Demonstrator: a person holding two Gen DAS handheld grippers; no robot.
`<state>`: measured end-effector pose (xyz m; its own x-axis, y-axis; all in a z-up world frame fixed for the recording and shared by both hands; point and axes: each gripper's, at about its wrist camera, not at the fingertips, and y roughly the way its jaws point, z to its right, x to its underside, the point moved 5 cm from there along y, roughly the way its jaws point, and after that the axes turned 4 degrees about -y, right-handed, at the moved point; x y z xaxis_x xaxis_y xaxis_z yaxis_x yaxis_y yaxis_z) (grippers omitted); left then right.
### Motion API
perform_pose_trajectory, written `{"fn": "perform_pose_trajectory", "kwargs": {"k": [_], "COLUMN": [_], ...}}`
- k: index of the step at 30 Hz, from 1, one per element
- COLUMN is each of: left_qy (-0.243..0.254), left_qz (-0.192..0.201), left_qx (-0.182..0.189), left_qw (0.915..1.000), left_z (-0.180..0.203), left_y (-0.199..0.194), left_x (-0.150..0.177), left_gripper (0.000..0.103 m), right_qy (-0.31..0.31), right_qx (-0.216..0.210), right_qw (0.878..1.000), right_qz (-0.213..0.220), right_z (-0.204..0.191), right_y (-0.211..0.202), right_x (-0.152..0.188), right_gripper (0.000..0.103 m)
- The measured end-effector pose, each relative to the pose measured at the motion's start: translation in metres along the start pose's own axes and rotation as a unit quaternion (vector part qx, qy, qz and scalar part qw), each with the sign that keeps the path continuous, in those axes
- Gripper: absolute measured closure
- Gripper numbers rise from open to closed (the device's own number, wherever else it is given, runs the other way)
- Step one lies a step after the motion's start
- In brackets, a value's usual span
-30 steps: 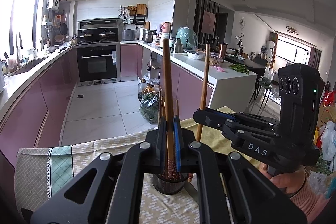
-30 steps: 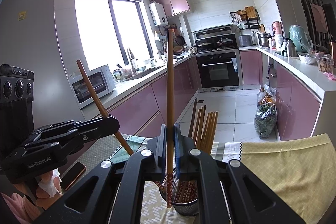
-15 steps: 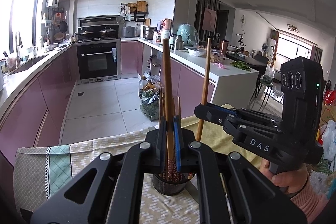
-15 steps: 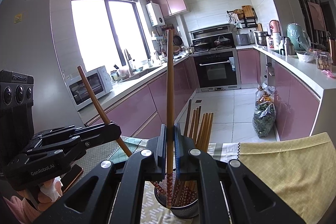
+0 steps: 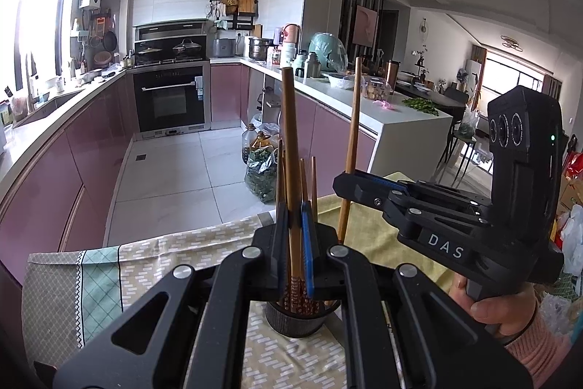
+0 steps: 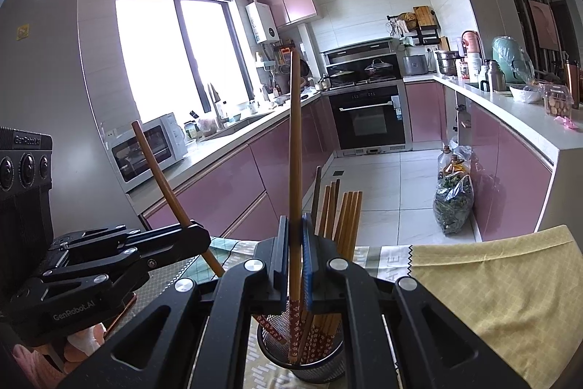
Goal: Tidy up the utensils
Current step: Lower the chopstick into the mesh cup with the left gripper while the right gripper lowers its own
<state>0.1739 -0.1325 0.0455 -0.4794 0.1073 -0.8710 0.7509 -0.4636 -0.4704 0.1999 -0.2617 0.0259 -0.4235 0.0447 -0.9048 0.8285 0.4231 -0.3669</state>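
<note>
A dark mesh holder with several brown chopsticks stands on the tablecloth; it also shows in the left wrist view. My left gripper is shut on one chopstick, held upright with its patterned tip in the holder. My right gripper is shut on another chopstick, its patterned tip also down inside the holder. Each gripper appears in the other's view: the right gripper and the left gripper, with its chopstick leaning.
A yellow and teal patterned cloth covers the table, with a plain yellow cloth to the right. A phone lies at the left. Pink kitchen cabinets, an oven and a bag of greens lie beyond.
Both grippers have lowered their chopsticks, so the patterned tips now sit deeper in the holder. Both stay shut.
</note>
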Motion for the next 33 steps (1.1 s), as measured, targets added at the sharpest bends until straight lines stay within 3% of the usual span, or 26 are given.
{"fn": "perform_pose_trajectory", "kwargs": {"k": [33], "left_qy": [-0.004], "left_qz": [-0.028], "left_qx": [-0.001], "left_qw": [0.9996], "left_z": [-0.010], "left_y": [0.020], "left_x": [0.007], "left_gripper": [0.095], "right_qy": [0.009], "right_qx": [0.007], "right_qw": [1.000], "right_qz": [-0.025], "right_z": [0.005], "right_y": [0.022], "right_x": [0.014], "right_gripper": [0.097]}}
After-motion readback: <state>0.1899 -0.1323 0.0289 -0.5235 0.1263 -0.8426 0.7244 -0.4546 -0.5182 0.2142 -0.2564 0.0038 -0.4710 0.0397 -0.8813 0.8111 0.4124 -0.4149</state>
